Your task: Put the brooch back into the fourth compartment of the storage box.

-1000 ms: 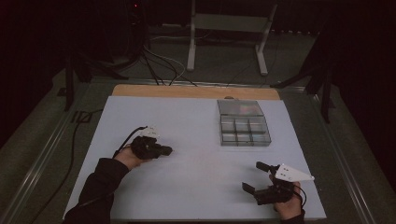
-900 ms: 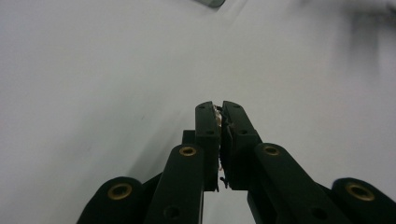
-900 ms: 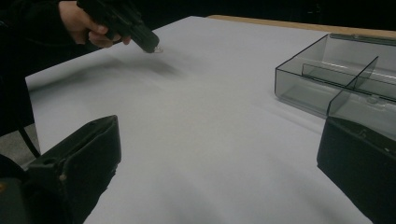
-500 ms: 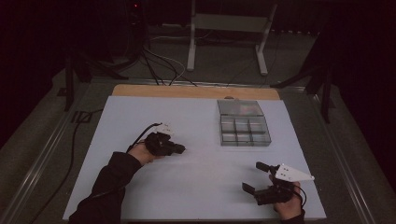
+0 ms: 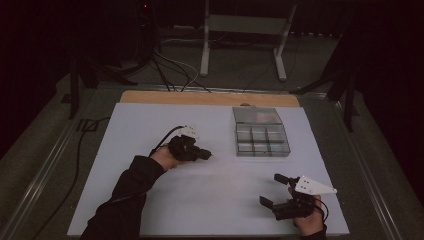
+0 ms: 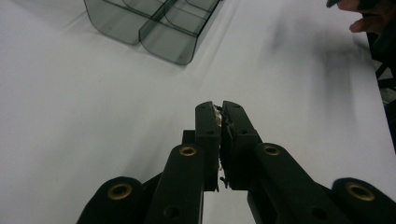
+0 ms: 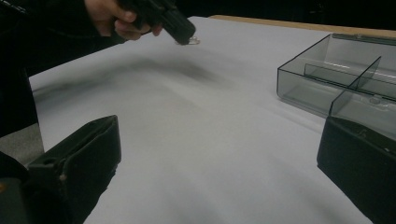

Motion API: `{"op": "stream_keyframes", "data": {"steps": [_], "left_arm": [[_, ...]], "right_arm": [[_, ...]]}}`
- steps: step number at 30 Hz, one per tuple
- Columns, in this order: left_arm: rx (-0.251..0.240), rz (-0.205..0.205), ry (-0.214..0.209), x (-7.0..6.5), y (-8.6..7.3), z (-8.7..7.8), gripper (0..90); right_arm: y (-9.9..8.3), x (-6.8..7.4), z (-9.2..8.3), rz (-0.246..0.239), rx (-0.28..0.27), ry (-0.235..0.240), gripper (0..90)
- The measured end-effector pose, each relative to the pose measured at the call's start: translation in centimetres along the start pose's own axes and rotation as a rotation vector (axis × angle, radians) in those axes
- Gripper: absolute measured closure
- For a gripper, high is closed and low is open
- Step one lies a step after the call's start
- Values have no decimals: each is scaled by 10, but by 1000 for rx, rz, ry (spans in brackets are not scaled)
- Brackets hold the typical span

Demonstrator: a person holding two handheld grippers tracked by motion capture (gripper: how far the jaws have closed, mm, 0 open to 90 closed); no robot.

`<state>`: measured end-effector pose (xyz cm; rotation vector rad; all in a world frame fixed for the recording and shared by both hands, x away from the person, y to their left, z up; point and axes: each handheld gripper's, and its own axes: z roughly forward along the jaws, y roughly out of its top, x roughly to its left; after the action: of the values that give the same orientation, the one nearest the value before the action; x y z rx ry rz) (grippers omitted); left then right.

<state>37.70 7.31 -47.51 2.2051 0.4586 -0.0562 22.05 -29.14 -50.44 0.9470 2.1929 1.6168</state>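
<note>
My left gripper (image 5: pixel 206 155) hovers over the middle of the white table (image 5: pixel 140 125), pointing right at a clear compartment box (image 5: pixel 261 133). Its jaws are shut on a small pale piece (image 6: pixel 216 112) that peeks out at the tips. From the right gripper view the same gripper (image 7: pixel 186 36) hangs above the table with a small clear bit (image 7: pixel 190 41) at its tip. My right gripper (image 5: pixel 272 190) rests near the front right edge, open and holding nothing. The box's dark corner (image 6: pixel 159 32) lies ahead of the left jaws, and its dividers (image 7: pixel 345 79) stand beside my right gripper (image 7: pixel 224 140).
A wooden strip (image 5: pixel 210 98) borders the table's far edge. A black cable (image 5: pixel 80 150) runs along the floor at the left. A metal stand (image 5: pixel 240 30) rises behind the table in the dark. Bare white surface lies between the two grippers.
My left gripper has moved right and slightly forward across the table, nearer the clear box, jaws staying shut. The right gripper has not moved.
</note>
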Motion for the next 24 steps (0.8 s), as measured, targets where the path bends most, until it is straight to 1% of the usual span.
{"op": "stream_keyframes", "data": {"steps": [3,5,9,13,14,15,17,18,20,22,23,24], "left_arm": [[0,9,-9,0,6,5,883],[-12,4,-23,0,10,9,883],[-5,5,-38,1,17,20,883],[-6,8,-62,1,26,29,883],[-5,8,-65,1,28,31,883],[-2,15,-57,0,30,33,883],[-6,15,-69,-1,35,37,883],[-4,21,-65,-1,37,39,883],[-2,18,-74,-1,42,44,883],[1,23,-73,-1,45,48,883],[-3,20,-81,0,47,49,882],[-8,16,-80,0,48,50,883]], "right_arm": [[0,0,0,1,-1,1,0],[0,0,-1,1,-1,-3,0],[0,-1,-1,13,2,-6,0],[0,-1,-1,18,0,0,0],[0,-1,-1,20,0,2,0],[0,-1,-1,22,1,1,0],[0,-2,-1,29,-3,3,0],[0,-2,-2,32,-2,6,0],[0,-2,-2,29,-4,2,0],[0,-2,-2,30,-6,4,0],[0,-2,-2,30,-6,4,0],[0,-2,-2,32,-7,7,0]]}}
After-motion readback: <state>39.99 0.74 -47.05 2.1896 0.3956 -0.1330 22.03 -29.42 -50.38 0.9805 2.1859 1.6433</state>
